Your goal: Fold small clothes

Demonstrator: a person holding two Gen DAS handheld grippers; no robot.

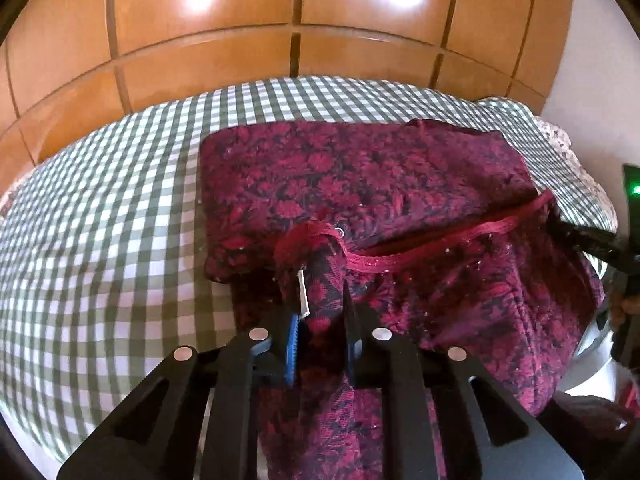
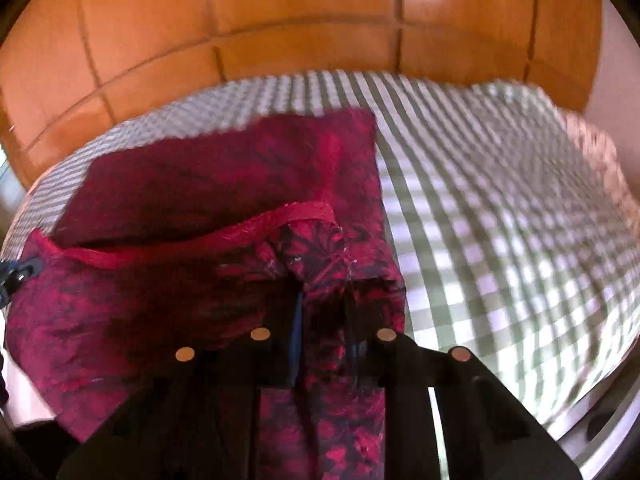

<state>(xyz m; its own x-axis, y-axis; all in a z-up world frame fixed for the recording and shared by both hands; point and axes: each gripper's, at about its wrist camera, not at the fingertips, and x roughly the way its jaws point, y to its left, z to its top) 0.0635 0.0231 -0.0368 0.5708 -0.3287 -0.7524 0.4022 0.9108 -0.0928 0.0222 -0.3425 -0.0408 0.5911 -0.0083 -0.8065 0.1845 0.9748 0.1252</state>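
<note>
A dark red flowered garment (image 1: 360,184) lies partly folded on a green checked cloth (image 1: 104,216), its near edge with red trim (image 1: 432,246) lifted. The left gripper (image 1: 320,316) is clamped on a bunched corner of that edge; the right gripper (image 2: 324,320) is clamped on the opposite corner. Wooden panelling (image 1: 248,12) stands behind.

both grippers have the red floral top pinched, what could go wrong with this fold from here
The left gripper and right gripper each clamp a bunched wad of the red floral garment, not a flat edge, so the fold could land creased. The red trimmed hem sags between them; uneven pulling might skew it. Dragging could also ruck the checked cloth.
</note>
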